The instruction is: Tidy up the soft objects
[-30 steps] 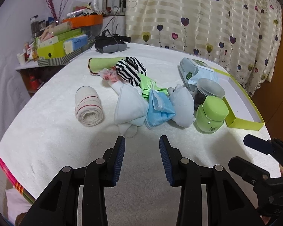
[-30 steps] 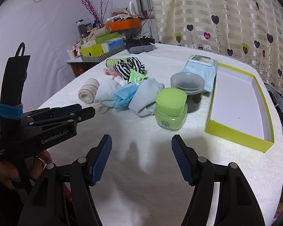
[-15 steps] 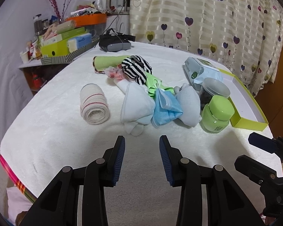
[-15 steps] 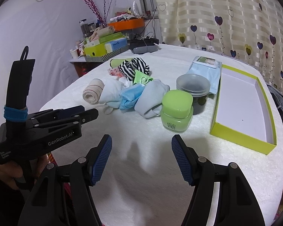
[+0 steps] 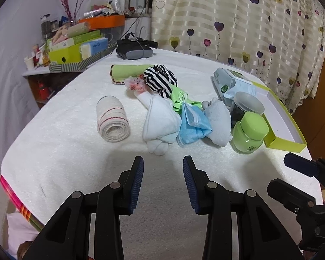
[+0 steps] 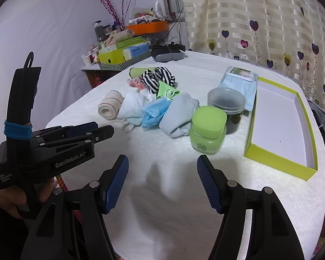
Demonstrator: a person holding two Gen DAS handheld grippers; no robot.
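Observation:
A heap of soft things lies mid-table: a rolled beige bandage [image 5: 112, 120] [image 6: 109, 107], a white sock [image 5: 160, 122] [image 6: 131, 107], a blue face mask [image 5: 192, 124] [image 6: 152, 112], a pale grey sock [image 5: 218, 119] [image 6: 179, 113], a black-and-white striped cloth [image 5: 159, 80] [image 6: 157, 80] and a green cloth [image 5: 127, 71]. My left gripper [image 5: 163, 181] hovers open over bare table in front of the white sock, holding nothing. My right gripper [image 6: 162, 184] is open too, nearer than the green jar, with nothing between its fingers.
A green jar [image 6: 208, 130] and a dark lidded jar [image 6: 226, 105] stand right of the heap, beside a wipes pack [image 6: 240, 82] and an open lime-edged box [image 6: 281, 119]. Cluttered shelf [image 5: 75, 47] at back left; a curtain [image 5: 238, 21] hangs behind.
Both views have shifted slightly, so the heap sits a little further right in the left wrist view. Both grippers stay open and empty; nothing on the table has moved.

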